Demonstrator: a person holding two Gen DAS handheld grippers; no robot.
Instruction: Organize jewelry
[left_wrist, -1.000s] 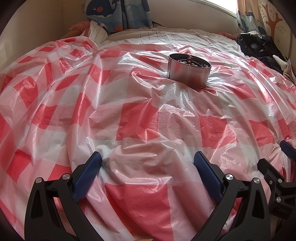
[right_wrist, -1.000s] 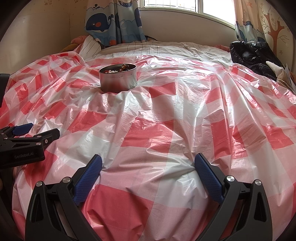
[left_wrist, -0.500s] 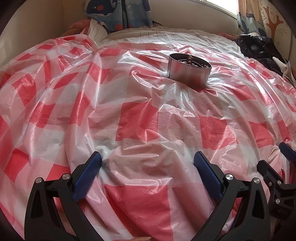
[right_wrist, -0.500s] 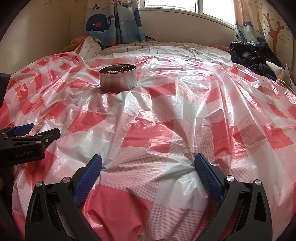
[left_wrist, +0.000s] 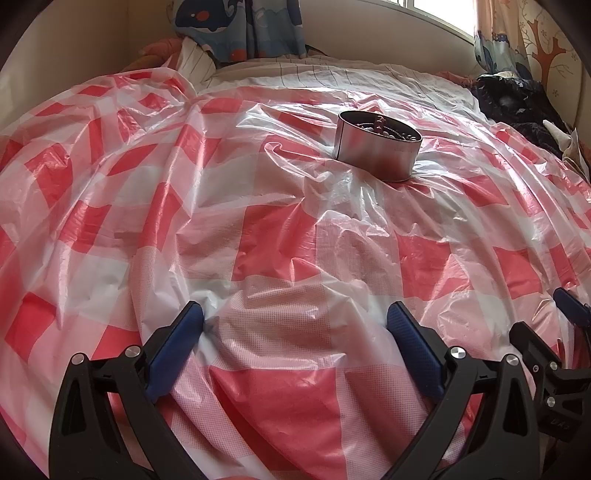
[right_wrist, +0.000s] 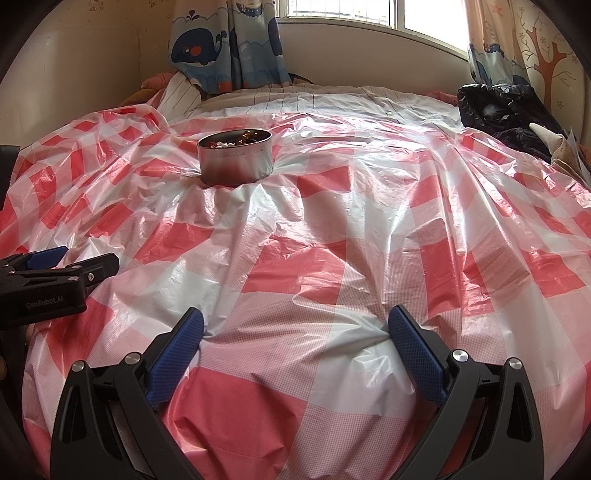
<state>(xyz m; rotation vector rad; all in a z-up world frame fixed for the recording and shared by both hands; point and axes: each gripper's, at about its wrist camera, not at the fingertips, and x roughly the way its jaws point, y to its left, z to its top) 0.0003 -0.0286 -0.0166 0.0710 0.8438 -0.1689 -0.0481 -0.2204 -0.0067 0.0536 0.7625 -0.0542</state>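
Ahead of both sets of jaws, a bed carries a red-and-white checked plastic sheet (right_wrist: 332, 229), crumpled throughout and covering all of the near surface. Compared with the earlier pictures, no change is noted in the sheet, in the tin, or in the position of either gripper; the views match but for a very slight shift in the left wrist framing.

Beyond the sheet's far edge lies striped bedding (right_wrist: 295, 99), then a wall with a whale-print curtain (right_wrist: 207, 48) hanging at far left of the jaws and a window above. A dark garment (right_wrist: 495, 107) sits at far right.

Left gripper (left_wrist: 295, 321): jaws released, spread wide, nothing between them, blue pads resting on or just above the sheet. In the right wrist view its body appears at left of the jaws (right_wrist: 48, 284) and bears the marking "GenRobot.AI". Right gripper (right_wrist: 295, 321): jaws likewise released and empty, pads pressing the sheet into folds. Its body shows at lower right of the left wrist view; lettering there is too small to read.

A round metal tin (right_wrist: 236, 162) stands upright on the sheet, well ahead and left of the right jaws, well ahead and right of the left jaws (left_wrist: 378, 147). It holds the jewelry (right_wrist: 234, 140): pale, red and amber beads heaped inside, individual pieces not distinguishable.
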